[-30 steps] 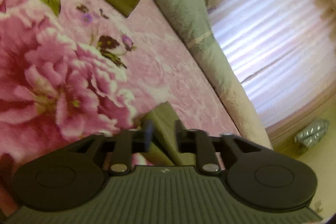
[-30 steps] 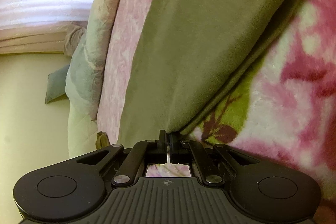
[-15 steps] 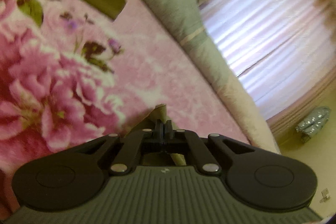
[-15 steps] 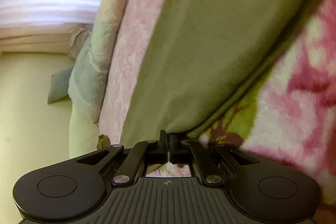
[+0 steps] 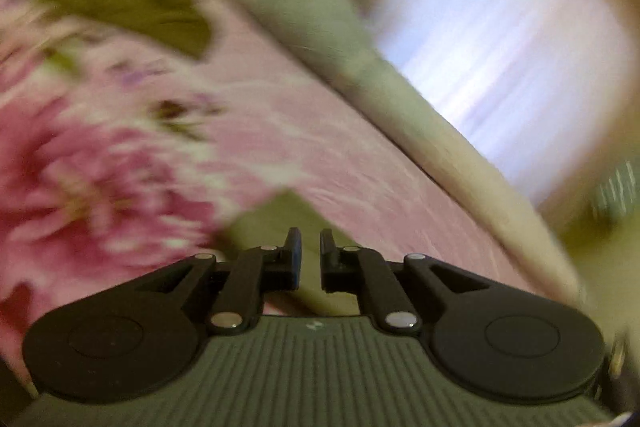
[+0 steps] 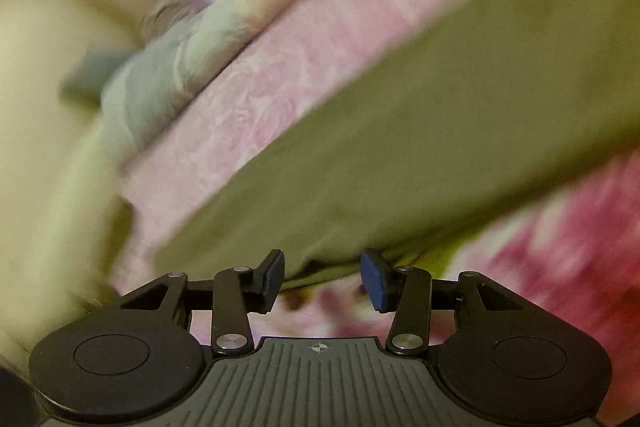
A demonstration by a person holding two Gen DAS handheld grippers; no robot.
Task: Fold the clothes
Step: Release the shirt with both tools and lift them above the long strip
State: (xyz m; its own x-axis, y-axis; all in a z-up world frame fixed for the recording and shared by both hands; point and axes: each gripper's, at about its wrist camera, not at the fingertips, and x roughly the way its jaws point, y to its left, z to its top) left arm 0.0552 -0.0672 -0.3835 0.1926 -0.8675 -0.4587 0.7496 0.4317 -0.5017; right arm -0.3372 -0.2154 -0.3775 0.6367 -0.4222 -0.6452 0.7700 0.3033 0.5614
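Note:
An olive green garment (image 6: 420,131) lies spread on a pink flowered blanket (image 6: 256,99). My right gripper (image 6: 322,277) is open, its jaws wide apart at the garment's near hem, holding nothing. My left gripper (image 5: 310,253) is open with a small gap between its jaws, just over a corner of the olive cloth (image 5: 280,223). Another part of the olive garment (image 5: 120,7) lies bunched at the far left of the left wrist view. Both views are blurred by motion.
The blanket (image 5: 280,131) covers a bed. A pale quilt edge (image 5: 400,99) runs along the bed's side. Behind it is a bright curtained window (image 5: 500,59). A grey cushion (image 6: 92,75) lies beyond the bed edge in the right wrist view.
Both grippers were shut on the olive cloth half a second ago and have opened, letting it go. Both cameras have swung, and the views have blurred.

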